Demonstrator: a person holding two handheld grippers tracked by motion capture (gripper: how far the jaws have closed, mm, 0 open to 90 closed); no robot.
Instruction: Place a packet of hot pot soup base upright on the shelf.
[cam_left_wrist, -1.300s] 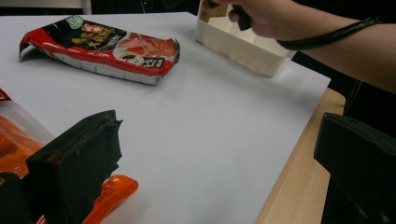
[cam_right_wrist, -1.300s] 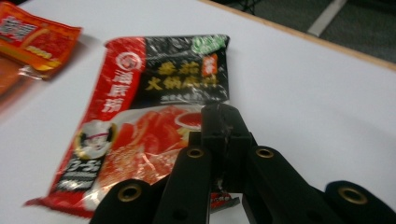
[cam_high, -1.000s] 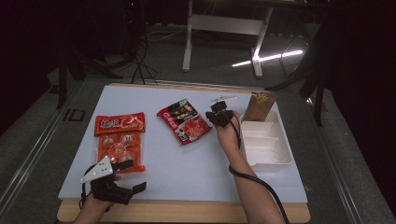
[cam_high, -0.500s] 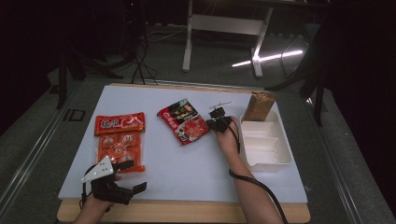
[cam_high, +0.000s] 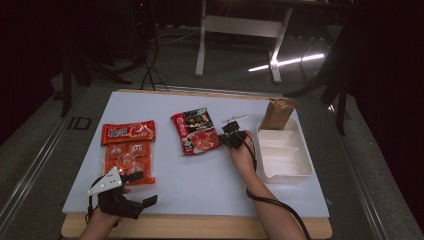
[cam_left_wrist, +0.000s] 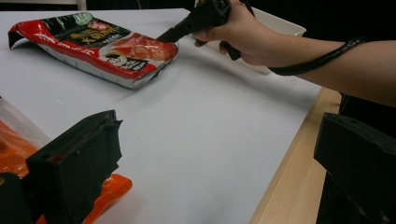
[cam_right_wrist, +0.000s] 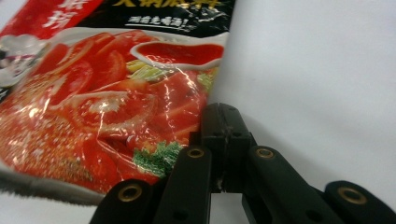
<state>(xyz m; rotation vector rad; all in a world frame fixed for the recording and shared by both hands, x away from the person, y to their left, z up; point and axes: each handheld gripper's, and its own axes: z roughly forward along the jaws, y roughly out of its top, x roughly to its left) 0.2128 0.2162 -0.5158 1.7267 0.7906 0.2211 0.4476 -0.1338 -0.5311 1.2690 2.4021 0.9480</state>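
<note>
My right gripper (cam_high: 226, 138) sits at the near right corner of the red soup-base packet (cam_high: 196, 132), mid-table in the high view. In the right gripper view its two black jaws are pressed together with no gap, and the tip (cam_right_wrist: 223, 122) lies at the packet's (cam_right_wrist: 107, 98) edge; I cannot tell whether any film is pinched between the pads or whether the tip only touches the edge. From the left gripper view the same gripper (cam_left_wrist: 166, 36) comes in low and slanted, its tip meeting the packet's (cam_left_wrist: 100, 46) corner on the white table sheet (cam_left_wrist: 196, 140). The packet lies flat, printed face up, slightly skewed, and apart from the other packs.

My left gripper (cam_high: 142, 192) is at the near left of the table, close to the wooden front edge (cam_high: 200, 227). Its jaws stand wide apart with nothing between them; the left gripper view shows bare sheet across the gap.

Just left of that gripper lies the orange multi-pack (cam_high: 127, 160), its near corner beside the left jaw (cam_left_wrist: 109, 196). Touching its far edge is a red-orange flat pack (cam_high: 128, 132).

On the right side stands a white divided tray (cam_high: 304, 165), just right of my right hand (cam_high: 243, 150). A brown pouch (cam_high: 276, 113) leans upright at the tray's far end.
</note>
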